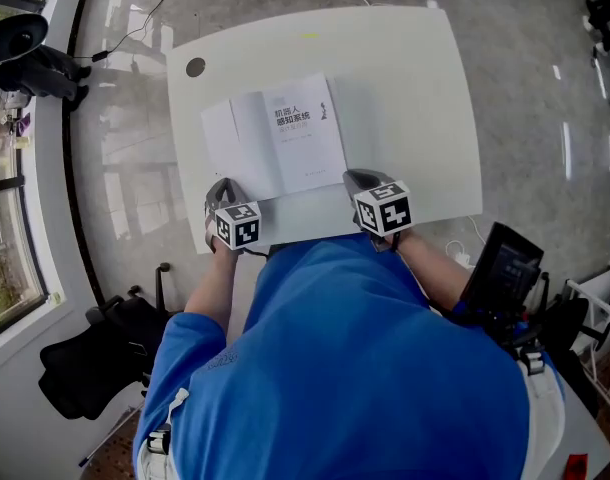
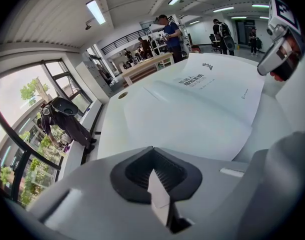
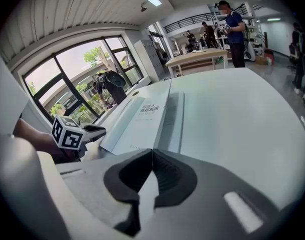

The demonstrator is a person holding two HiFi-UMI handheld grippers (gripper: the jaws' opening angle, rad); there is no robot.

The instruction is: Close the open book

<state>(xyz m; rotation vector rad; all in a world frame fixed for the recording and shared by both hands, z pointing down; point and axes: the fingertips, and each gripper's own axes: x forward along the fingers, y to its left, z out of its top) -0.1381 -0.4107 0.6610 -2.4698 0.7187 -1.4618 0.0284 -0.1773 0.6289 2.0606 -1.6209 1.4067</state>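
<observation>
Flanking the open book [image 1: 280,133], flat on the table [image 1: 415,98], the left gripper [image 1: 221,184] at its near-left corner and the right gripper [image 1: 354,176] at its near-right both have jaws together, empty. Shut jaws could shove the book or crease its thin cover.

I read this as an open-plan lab or workshop hall. Long strip lights [image 2: 96,11] run under a ribbed ceiling, tall windows [image 3: 82,69] look out on trees, and the floor [image 1: 525,68] is glossy grey concrete. Beyond my white tabletop [image 1: 415,88], people [image 3: 235,29] stand by a wooden workbench [image 3: 197,59]. A black office chair [image 1: 95,358] sits close beside me.
</observation>
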